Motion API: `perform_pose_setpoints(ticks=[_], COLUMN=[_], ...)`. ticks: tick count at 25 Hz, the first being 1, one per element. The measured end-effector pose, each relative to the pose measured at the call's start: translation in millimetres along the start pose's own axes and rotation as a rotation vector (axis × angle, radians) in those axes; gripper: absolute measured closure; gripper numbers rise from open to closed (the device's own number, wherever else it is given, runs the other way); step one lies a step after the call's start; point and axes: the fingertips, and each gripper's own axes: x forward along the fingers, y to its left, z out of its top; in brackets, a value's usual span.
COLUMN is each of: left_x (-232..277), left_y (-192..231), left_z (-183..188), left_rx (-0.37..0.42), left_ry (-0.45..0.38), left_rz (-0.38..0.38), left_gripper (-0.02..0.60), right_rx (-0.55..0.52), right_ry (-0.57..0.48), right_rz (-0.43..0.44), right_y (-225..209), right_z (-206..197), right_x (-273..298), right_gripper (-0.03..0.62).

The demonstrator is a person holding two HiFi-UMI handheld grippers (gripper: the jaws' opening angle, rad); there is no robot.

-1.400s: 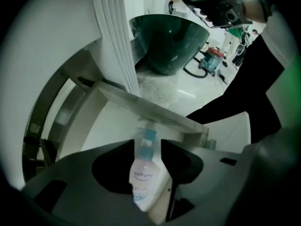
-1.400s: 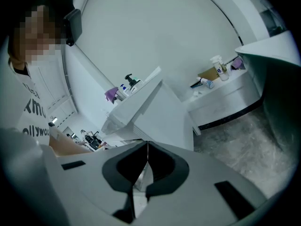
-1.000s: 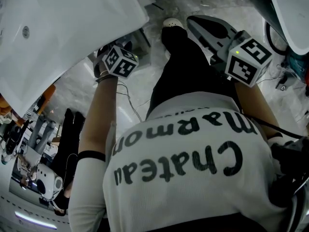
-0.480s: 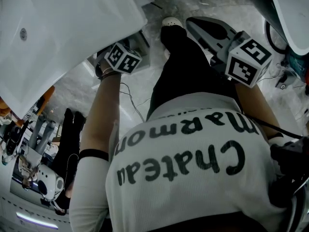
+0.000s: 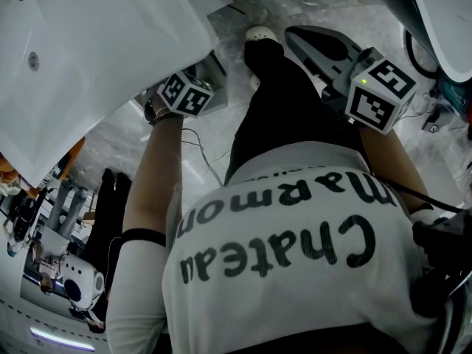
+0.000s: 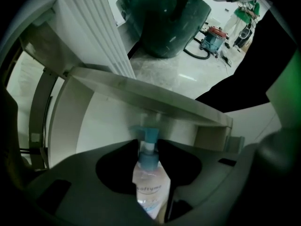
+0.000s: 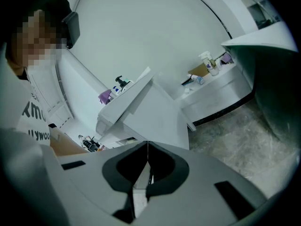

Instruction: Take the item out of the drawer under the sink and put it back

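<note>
**Grey floor point(image 5: 214, 116) around the sink unit point(image 5: 96, 57)**

The pale, veined floor carries the white sink unit, whose drawer point(image 6: 94, 121) stands open beneath it. Near the unit a white shoe point(image 5: 259, 34) is planted. A dark green basin point(image 6: 162, 20) also stands near the unit, and farther from it, a vacuum cleaner point(image 6: 214, 34).

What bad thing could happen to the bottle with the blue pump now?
1. The left hand-held gripper has just closed its jaws on the pump bottle, pinching it near its narrow top. The smooth, clear bottle might slip or swing.
2. The blue pump head sits close to the drawer's white wall, so it might bump or catch as the bottle is moved.
</note>
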Motion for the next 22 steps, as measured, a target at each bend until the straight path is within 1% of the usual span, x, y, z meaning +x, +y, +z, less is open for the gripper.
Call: perform_pose_setpoints(ticks=[4, 7, 10, 14, 18, 22], left_x=[1.4, -2.6, 0.4, -3.0, 1.8, -9.7], left_y=[1.9, 9.7, 2.2, 0.4, 2.1, 5.8], left_z=[4.0, 7.6, 0.7, -3.2, -3.4, -4.6], left_rx=[-0.007, -0.004, -0.02, -0.024, -0.046, -0.08], left_ry=[0.002, -0.004, -0.03, -0.084, -0.095, -0.117], left_rz=[-0.035, -0.028, -0.035, -0.003, 0.024, 0.05], left_gripper=[0.454, 0.453, 0.452, 0.449, 0.449, 0.451], right_rx=[0.007, 0.012, 0.007, -0.008, -0.015, -0.042], right_ry=[0.006, 0.006, 0.005, 0.011, 0.003, -0.012], right_rz=[-0.008, -0.016, -0.017, -0.021, -0.022, -0.009], right_y=[-5.2, -7.3, -3.1, 4.2, 3.1, 18.9], right_z=[-4.2, -5.1, -7.5, -14.0, -11.0, -3.0], right_x=[0.4, 1.6, -3.4, -9.0, -7.4, -9.4], right_gripper=[0.582, 0.583, 0.583, 0.582, 0.582, 0.583])
